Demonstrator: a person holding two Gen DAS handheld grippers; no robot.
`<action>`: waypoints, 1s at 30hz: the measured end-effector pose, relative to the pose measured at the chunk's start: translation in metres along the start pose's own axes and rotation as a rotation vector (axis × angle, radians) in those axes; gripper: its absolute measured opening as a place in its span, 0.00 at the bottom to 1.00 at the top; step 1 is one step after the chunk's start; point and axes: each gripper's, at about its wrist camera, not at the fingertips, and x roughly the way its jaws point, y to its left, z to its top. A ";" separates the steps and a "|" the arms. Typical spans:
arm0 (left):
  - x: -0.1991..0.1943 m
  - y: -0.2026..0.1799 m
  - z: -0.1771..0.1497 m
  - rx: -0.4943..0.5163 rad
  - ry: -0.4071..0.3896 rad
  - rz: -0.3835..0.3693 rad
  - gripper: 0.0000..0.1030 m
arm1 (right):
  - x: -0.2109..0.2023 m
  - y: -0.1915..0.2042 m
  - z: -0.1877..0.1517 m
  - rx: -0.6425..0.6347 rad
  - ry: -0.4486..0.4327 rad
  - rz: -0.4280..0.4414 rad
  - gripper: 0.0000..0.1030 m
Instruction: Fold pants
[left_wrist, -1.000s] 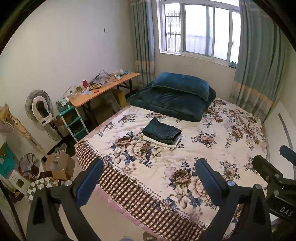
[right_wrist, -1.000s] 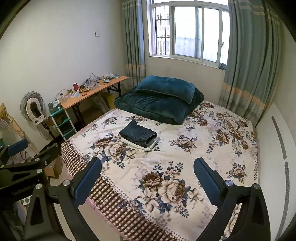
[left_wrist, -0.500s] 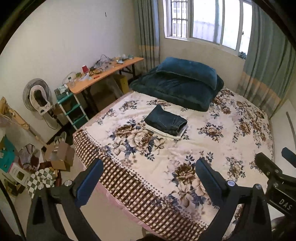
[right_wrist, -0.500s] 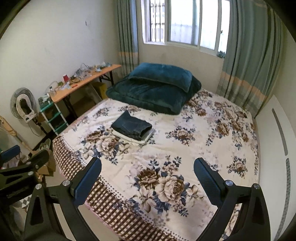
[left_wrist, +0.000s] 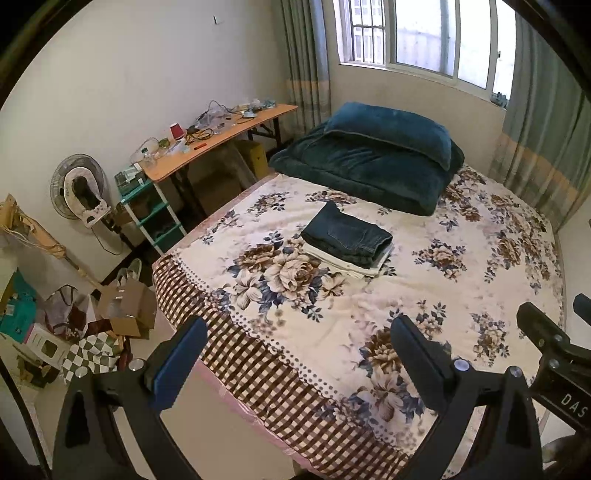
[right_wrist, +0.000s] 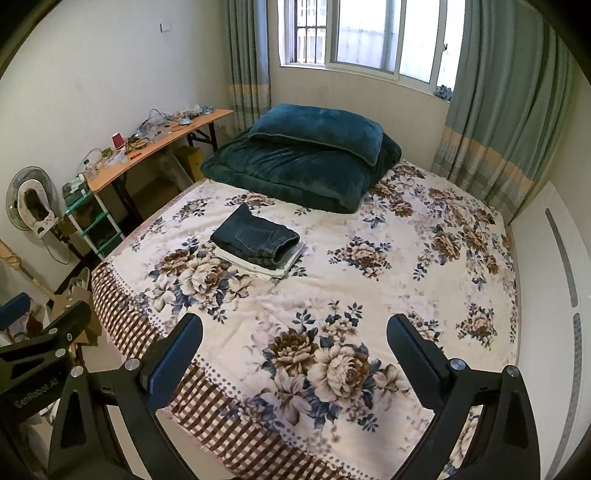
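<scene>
Fan (left_wrist: 79, 192): stands by the left wall, a white cover hanging over its front.
Shelf rack (left_wrist: 153, 214): green and white, between the fan and the bench.
Bench (left_wrist: 218, 140): wooden top along the left wall, strewn with cables and small items, a red cup (left_wrist: 176, 131) among them.
Boxes (left_wrist: 127, 308): cardboard, on the floor beside the near left corner of the bed.
Left tongs (left_wrist: 295, 360): held wide apart with nothing between the two blue pads, hovering over the near edge of the bed, well apart from the pants.
Bed (right_wrist: 424, 288): covered by a cream floral spread with a brown checked border at the near edge.
Pants (right_wrist: 255, 238): dark denim, folded into a compact block, lying left of the bed's middle on top of a pale folded garment (right_wrist: 258, 267); also seen in the left wrist view (left_wrist: 347, 234).
Blanket (right_wrist: 295, 170): dark teal, folded thick at the head of the bed just beyond the pants, with a teal pillow (right_wrist: 317, 127) resting on it.
Right tongs (right_wrist: 295, 356): spread wide, gripping nothing, above the near part of the bed and clear of the pants.
Window (right_wrist: 369, 33): behind the head of the bed.
Curtains (right_wrist: 506, 110): teal with a pale band, hanging at either side of the window.
</scene>
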 end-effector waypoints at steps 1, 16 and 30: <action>0.001 0.001 0.001 0.000 0.000 -0.003 0.99 | 0.003 0.000 0.000 0.002 0.001 -0.002 0.99; 0.007 0.004 0.005 0.002 -0.003 0.002 0.99 | 0.019 0.002 0.001 0.027 -0.002 -0.016 0.99; 0.015 0.009 0.019 0.015 -0.014 -0.006 0.99 | 0.021 0.010 0.000 0.035 0.000 -0.008 0.99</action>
